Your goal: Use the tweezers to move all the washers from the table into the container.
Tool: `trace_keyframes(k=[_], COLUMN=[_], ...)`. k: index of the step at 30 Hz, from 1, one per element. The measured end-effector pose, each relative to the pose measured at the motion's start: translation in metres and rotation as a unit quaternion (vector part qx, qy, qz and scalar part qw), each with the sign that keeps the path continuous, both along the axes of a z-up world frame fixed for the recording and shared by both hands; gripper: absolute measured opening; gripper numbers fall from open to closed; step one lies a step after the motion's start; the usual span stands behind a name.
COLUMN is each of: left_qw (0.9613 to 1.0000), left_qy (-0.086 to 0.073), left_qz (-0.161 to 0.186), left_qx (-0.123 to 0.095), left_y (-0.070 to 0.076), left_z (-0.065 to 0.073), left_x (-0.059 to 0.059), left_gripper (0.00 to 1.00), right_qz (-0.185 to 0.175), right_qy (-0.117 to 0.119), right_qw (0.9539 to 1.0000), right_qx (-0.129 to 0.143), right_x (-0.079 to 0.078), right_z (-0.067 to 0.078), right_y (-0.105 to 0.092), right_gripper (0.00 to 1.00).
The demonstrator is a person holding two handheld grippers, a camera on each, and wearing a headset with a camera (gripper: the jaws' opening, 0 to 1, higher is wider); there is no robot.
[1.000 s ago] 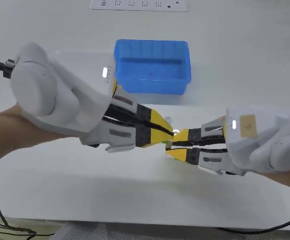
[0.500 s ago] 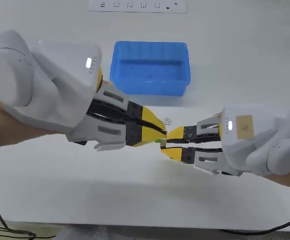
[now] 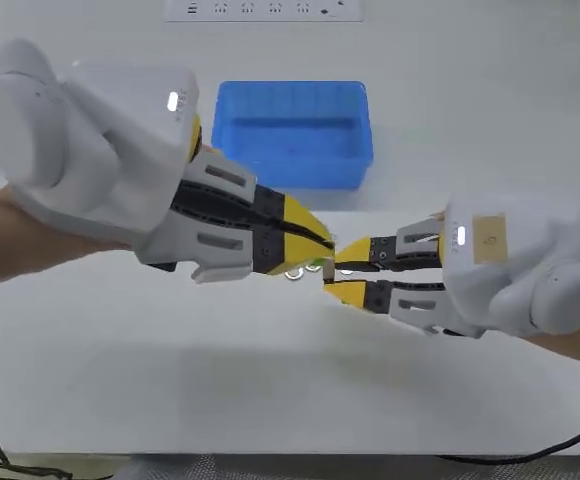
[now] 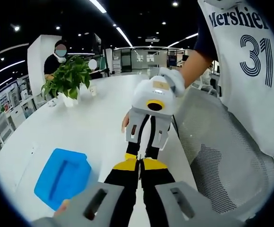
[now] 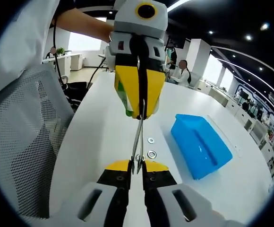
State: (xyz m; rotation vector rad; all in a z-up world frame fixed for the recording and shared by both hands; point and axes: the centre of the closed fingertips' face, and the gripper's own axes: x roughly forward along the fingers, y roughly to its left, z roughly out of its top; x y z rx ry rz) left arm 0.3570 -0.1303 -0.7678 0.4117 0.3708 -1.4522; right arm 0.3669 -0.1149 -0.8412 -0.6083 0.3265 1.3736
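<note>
- While both grippers share the tweezers [image 5: 140,125], we start with the head view. The left gripper [image 3: 305,243] and right gripper [image 3: 352,270] meet tip to tip over the bench [image 3: 270,380], just above the washers [image 3: 295,273]. The container [image 3: 300,170] stands near, beyond them. We judge that a slip here would drop the tweezers onto the washers and scatter them.
- Left gripper view: its fingers [image 4: 127,164] are pressed together and aim straight at the right gripper. We cannot make out the tweezers here.
- Right gripper view: the tweezers run from the left gripper's closed fingers down into the right's, which seem clamped on the tip end. A skewed pull could twist them loose. Two washers lie on the bench between tweezers and container.
</note>
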Motion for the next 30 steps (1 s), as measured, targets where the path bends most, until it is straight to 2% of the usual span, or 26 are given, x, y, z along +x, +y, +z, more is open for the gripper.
trace_keyframes(k=[3, 4, 12, 21, 30], left_qw=[1.0, 0.9999, 0.9998, 0.9999, 0.9999], left_qy=[0.005, 0.011, 0.008, 0.007, -0.001], left_qz=[0.002, 0.005, 0.01, 0.008, 0.009], left_qx=[-0.008, -0.011, -0.018, -0.013, -0.012], left_y=[-0.004, -0.005, -0.01, -0.011, -0.012], left_z=[-0.001, -0.003, -0.006, -0.01, -0.01], left_x=[0.005, 0.007, 0.018, 0.02, 0.022], left_gripper=[0.05, 0.05, 0.05, 0.05, 0.05], right_qz=[-0.013, -0.018, -0.028, -0.029, -0.031], right_qy=[0.011, 0.015, 0.013, 0.019, 0.015], right_qw=[0.9998, 0.9997, 0.9995, 0.9993, 0.9993], right_qx=[0.001, -0.001, -0.01, -0.012, -0.013], right_x=[0.005, 0.007, 0.015, 0.017, 0.02], right_z=[-0.001, -0.002, -0.006, -0.011, -0.011], right_y=[-0.006, -0.008, -0.014, -0.013, -0.014], right_gripper=[0.1, 0.1, 0.11, 0.11, 0.11])
